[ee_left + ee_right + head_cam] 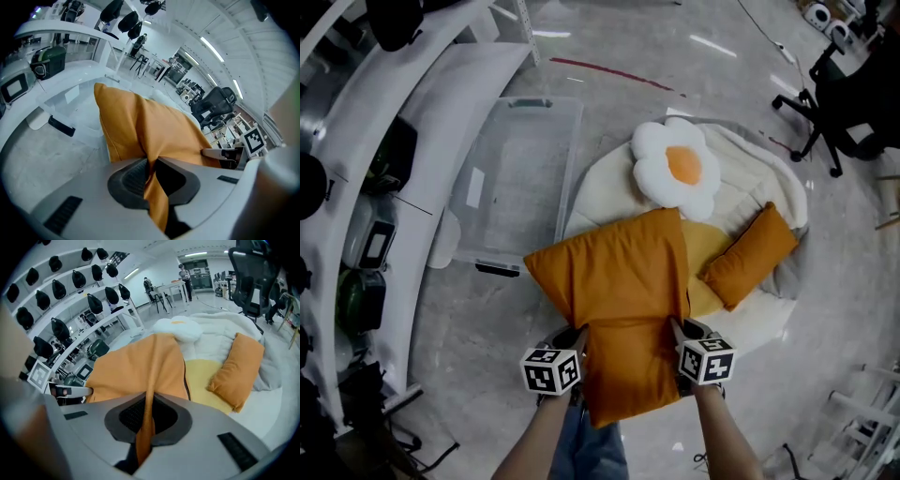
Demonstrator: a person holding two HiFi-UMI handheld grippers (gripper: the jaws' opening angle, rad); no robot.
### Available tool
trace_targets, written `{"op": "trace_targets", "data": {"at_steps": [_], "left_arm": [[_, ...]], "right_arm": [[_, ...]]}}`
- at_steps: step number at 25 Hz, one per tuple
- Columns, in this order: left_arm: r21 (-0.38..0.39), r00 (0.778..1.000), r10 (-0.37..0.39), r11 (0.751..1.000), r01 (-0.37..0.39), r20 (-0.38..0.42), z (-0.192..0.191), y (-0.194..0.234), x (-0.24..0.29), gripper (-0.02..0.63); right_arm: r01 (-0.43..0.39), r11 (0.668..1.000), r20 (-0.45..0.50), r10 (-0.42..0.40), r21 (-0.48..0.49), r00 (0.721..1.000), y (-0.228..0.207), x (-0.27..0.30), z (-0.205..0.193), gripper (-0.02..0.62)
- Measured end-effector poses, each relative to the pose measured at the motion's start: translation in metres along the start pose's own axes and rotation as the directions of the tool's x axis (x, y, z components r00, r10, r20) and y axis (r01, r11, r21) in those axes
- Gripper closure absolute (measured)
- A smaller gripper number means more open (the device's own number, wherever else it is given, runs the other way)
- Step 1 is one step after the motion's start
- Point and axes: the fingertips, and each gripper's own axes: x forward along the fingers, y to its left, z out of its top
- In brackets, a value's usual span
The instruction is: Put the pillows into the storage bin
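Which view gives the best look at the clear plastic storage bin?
The head view: the clear plastic storage bin shows nearly whole from above, beside the big orange pillow. The left gripper view shows only a corner and black handle past that pillow; the right gripper view does not show it clearly.

A black office chair was seen on the grey polished floor at the upper right of the head view. White curved shelving was ranged along the left, with dark rounded objects set in rows upon it. A red line was marked on the floor. A round white mat was spread out near the chair.
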Motion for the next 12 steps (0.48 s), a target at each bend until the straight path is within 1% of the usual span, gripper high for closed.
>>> {"op": "trace_targets", "data": {"at_steps": [6, 9, 12], "left_arm": [[0.015, 0.998, 0.034, 0.999, -0.035, 0.047, 0.015, -0.007, -0.061, 0.548], [0.027, 0.994, 0.046, 0.998, -0.048, 0.095, 0.031, -0.013, -0.089, 0.548], [0.029, 0.986, 0.068, 0.997, -0.074, 0.150, 0.052, -0.006, -0.117, 0.548]], "right_arm": [[-0.031, 0.995, 0.070, 0.024, 0.093, 0.997, 0.045, -0.046, 0.000, 0.584], [-0.041, 0.995, 0.109, 0.032, 0.087, 0.994, 0.065, -0.064, 0.013, 0.584], [-0.082, 0.992, 0.148, 0.067, 0.101, 0.987, 0.091, -0.070, 0.032, 0.584]]}}
